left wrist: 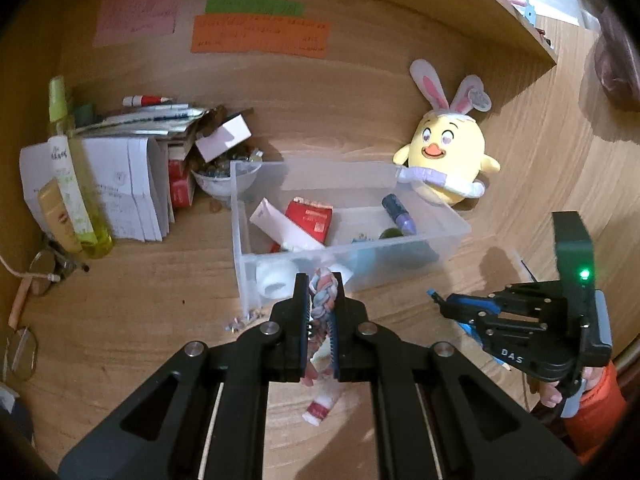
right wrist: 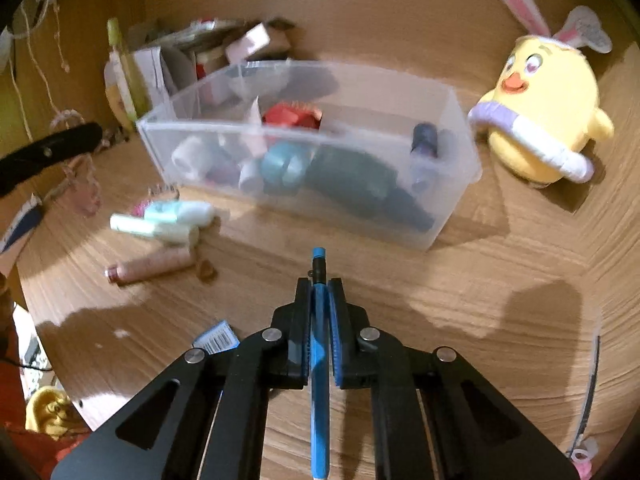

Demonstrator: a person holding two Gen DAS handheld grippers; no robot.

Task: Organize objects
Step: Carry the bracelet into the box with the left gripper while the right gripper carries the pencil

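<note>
Two grippers clamped, left gripper (left wrist: 319, 284) on perhaps braided cord (left wrist: 322, 300), right gripper (right wrist: 319, 288) on blue pen (right wrist: 319, 364), wooden desk (left wrist: 140, 312).

A storage bin (left wrist: 256, 216) sits mid-counter (left wrist: 140, 320), holding a tube (left wrist: 280, 228), a carton (left wrist: 310, 220) and a small bottle (left wrist: 396, 210). A plush chick (left wrist: 448, 152) stands just beyond its far right corner. To the bin's left, stacked papers (left wrist: 120, 188) and a tall bottle (left wrist: 70, 176) crowd the back wall. In the right wrist view, several tubes (right wrist: 168, 220) lie on the counter before the bin's left end.
</note>
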